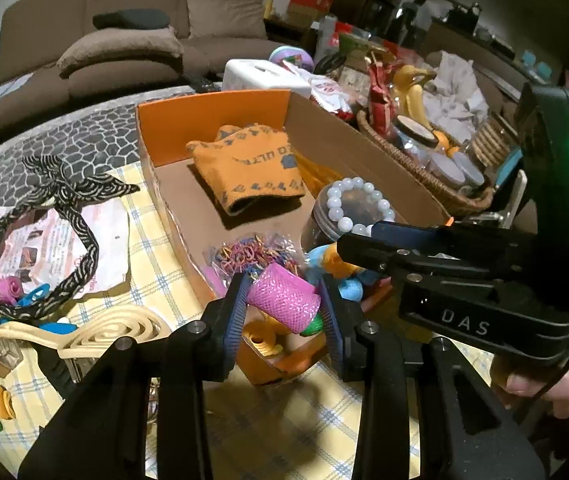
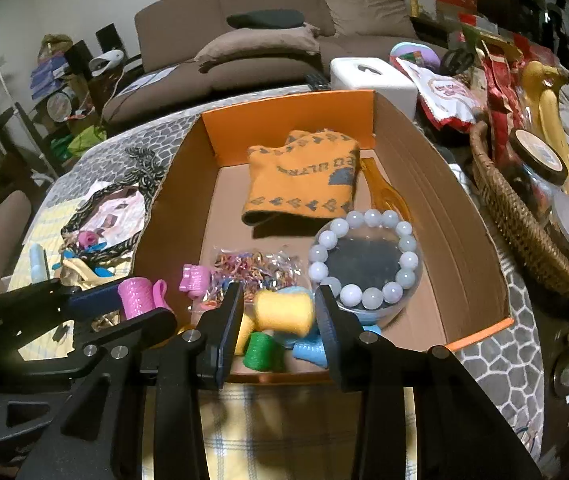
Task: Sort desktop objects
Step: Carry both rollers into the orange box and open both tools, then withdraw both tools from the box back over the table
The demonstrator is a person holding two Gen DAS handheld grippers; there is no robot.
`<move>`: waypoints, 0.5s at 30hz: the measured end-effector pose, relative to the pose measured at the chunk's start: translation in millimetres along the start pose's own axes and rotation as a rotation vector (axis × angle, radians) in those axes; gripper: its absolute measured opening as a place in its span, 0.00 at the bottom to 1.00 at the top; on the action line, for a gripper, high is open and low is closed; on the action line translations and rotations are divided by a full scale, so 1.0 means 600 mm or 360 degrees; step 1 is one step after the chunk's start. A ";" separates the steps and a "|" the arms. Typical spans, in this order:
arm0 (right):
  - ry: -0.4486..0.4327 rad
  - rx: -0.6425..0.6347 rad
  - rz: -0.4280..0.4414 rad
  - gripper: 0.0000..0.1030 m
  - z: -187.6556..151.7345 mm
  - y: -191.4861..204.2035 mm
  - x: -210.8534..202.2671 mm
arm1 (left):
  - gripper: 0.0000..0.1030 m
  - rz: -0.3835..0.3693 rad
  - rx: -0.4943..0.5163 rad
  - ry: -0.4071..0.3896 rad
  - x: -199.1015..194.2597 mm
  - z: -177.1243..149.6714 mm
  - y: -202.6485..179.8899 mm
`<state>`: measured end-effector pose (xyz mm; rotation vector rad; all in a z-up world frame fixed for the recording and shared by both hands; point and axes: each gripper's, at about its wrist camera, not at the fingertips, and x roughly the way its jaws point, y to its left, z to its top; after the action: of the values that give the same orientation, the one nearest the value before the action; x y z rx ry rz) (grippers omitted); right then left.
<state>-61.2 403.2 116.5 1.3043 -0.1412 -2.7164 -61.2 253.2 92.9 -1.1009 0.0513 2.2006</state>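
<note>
1. Left on the counter [image 1: 96,364], outside the box: patterned headband [image 1: 24,224], small pink roller [image 1: 10,288], blue clips, cream spiral hairpiece [image 1: 112,332]. Not yet sorted.
2. Left gripper [image 1: 284,300]: clamped on a pink mesh hair roller [image 1: 284,296]. Roller is held above the near-left corner of the orange cardboard box [image 1: 212,110], long axis running across the jaws, tilted.
3. Right gripper [image 2: 278,312]: a yellow hair roller [image 2: 284,312] sits between the pads, near end blurred. Contact looks light; judged held, though release may be starting.
4. Below it in the near box corner: green roller [image 2: 262,350], blue rollers, bag of small elastic bands [image 2: 252,268].
5. Further right in the box: white bead bracelet [image 2: 366,256] on a clear lid; orange sock [image 2: 300,184] behind.
6. Key relation: both rollers are already over the box's near end, so only a short drop is judged to be needed. Left is closer to the wall, so catching the rim is a risk.
</note>
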 end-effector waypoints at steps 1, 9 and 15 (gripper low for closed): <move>0.0001 0.0008 0.0000 0.41 0.000 -0.001 0.000 | 0.33 -0.0002 -0.0002 0.0001 -0.001 0.000 0.000; -0.0034 0.0107 0.0026 0.51 0.005 -0.020 -0.009 | 0.43 -0.0003 -0.0056 -0.0034 -0.023 0.001 0.016; -0.0071 0.0125 0.0015 0.61 0.009 -0.019 -0.019 | 0.53 0.0037 -0.0131 -0.0067 -0.050 -0.006 0.050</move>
<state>-59.3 416.1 127.2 1.2594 -0.2603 -2.7595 -63.4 212.6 105.2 -1.1027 -0.0452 2.2636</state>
